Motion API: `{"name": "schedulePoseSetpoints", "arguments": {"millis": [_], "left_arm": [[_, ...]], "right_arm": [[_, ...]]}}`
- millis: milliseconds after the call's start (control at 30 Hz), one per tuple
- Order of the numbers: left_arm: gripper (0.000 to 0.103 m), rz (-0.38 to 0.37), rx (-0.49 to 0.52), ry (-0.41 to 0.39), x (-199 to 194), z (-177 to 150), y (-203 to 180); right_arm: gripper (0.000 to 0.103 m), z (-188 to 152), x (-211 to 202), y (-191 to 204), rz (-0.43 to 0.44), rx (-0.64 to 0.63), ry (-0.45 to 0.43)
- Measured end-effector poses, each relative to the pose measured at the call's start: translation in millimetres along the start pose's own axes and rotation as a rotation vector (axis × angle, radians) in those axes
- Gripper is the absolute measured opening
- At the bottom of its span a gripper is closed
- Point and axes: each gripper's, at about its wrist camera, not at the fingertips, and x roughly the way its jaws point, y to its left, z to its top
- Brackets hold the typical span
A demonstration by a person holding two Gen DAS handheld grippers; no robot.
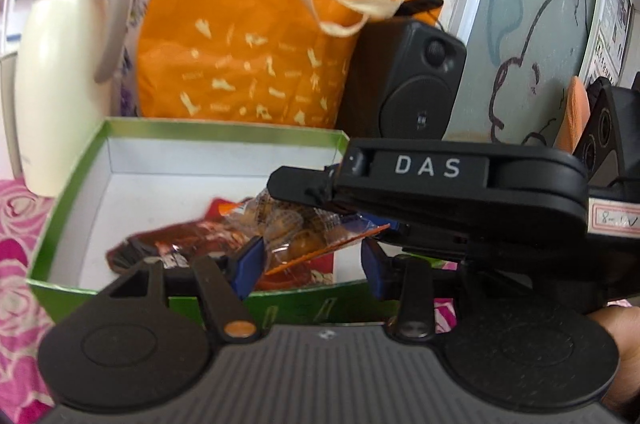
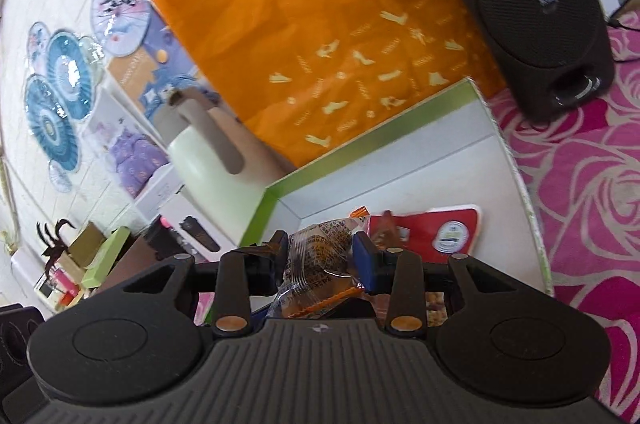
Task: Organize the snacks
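Right gripper fingers clamp a clear snack packet; left gripper fingers pinch another packet over green box, orange bag at 12 o'clock.

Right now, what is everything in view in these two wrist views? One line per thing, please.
Box: 1, green outside, white inside, open, on the cloth.
Red packet: 1, red, lying in the box.
Clear-wrapped snack: 1, clear with orange edge, between the right gripper's pads.
Tote bag: 1, orange with cream handles, behind the box.
Jug: 1, cream with grey handle, left of the bag.
Speaker: 1, black, right of the bag.
Cloth: 1, pink rose print, under everything.
Left gripper: blue pads, a clear-wrapped snack showing between them; grip unclear.
Right gripper: blue pads, gripping the snack.
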Motion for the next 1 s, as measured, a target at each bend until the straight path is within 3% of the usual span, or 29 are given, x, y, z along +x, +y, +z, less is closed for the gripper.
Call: {"name": "schedulePoseSetpoints", "arguments": {"millis": [133,200,300,333,367,600,800,900,1000], "left_arm": [[0.044,0.033,-0.002,0.019,9,-4,1],[0.055,0.080,0.008,0.020,10,-3,2],[0.063,0.146,0.015,0.020,11,-1,5],[0.066,0.167,0.024,0.017,10,-1,4],[0.067,0.185,0.036,0.014,9,0,4],[0.074,0.252,0.084,-0.028,-12,6,-3],[0.080,0.290,0.120,-0.075,-45,-1,-9],[0.082,0.284,0.108,-0.102,-65,-15,-12],[0.082,0.221,0.080,-0.106,-84,-31,-18]], "right_arm": [[0.064,-2,4,-7,-0.022,0.012,0.002],[0.066,-2,4,-6,-0.049,0.006,-0.012],[0.078,-1,2,-8,-0.047,0.040,-0.046],[0.099,0,0,-8,-0.035,0.048,-0.061],[0.103,2,-3,-6,-0.028,0.047,-0.078],[0.103,10,-27,22,-0.019,-0.113,-0.148],[0.103,5,-80,29,0.012,-0.169,-0.204],[0.103,-6,-112,21,0.004,-0.176,-0.211],[0.103,-22,-137,8,-0.039,-0.174,-0.191]]}}
